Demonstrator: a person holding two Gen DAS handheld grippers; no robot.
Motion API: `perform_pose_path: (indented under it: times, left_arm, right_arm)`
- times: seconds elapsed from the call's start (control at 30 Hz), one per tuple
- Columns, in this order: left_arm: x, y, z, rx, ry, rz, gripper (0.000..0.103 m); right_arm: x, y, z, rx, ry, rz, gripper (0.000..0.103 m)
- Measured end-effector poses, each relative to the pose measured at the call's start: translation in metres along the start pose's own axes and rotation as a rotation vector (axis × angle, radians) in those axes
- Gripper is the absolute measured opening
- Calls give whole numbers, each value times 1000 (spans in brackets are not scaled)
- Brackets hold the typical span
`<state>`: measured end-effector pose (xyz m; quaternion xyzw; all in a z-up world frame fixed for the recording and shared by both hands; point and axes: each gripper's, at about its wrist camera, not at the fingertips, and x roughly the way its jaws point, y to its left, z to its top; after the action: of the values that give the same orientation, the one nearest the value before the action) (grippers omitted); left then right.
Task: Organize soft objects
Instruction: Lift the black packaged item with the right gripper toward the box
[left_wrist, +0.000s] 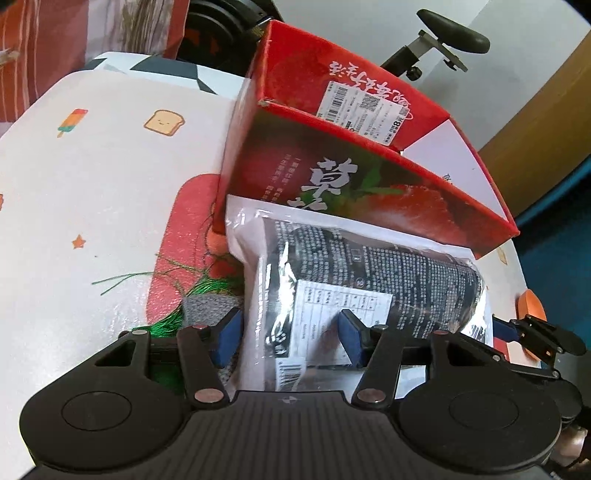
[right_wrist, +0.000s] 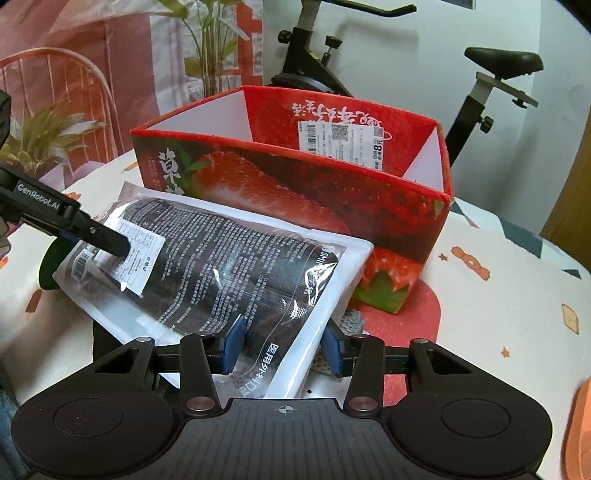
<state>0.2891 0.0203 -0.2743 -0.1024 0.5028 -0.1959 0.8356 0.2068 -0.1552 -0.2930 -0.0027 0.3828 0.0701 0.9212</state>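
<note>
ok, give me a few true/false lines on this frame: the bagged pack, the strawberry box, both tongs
1. The mask pack lies outside the strawberry box. True.
2. The left tongs are shut tight on a green tassel. False: they straddle the pack's end, fingers apart.
3. The right tongs have a finger either side of the pack's other end. True.
4. The box is closed with a lid. False: its top is open, with white inner walls showing.
5. An exercise bike stands behind the table. True.

1. We see the packet (right_wrist: 221, 266) lying on the table (right_wrist: 498, 314), just before the open box (right_wrist: 295, 184).
2. Behind the box stands the exercise bike (right_wrist: 476, 92).
3. Under the packet lies a knitted piece (right_wrist: 352, 319).
</note>
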Motion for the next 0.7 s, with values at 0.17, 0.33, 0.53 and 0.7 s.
perform_pose_path:
  times: [0.17,0.33,0.53,0.7]
  left_arm:
    - [-1,-8,0,16,-1,6,59]
    - [-15,-6,-3,1,-27,17,59]
    - [-50,-9,1,18,-102,11,59]
    - [-77,-18,10,33,-187,-13,59]
  right_arm:
    - [-10,7,5,-37,-18,-1,37]
    - [-27,15,13,-109,-79,4,35]
    - [-48,16,29,-139,-152,37,34]
    - [-64,8,47,-142,-218,41,34]
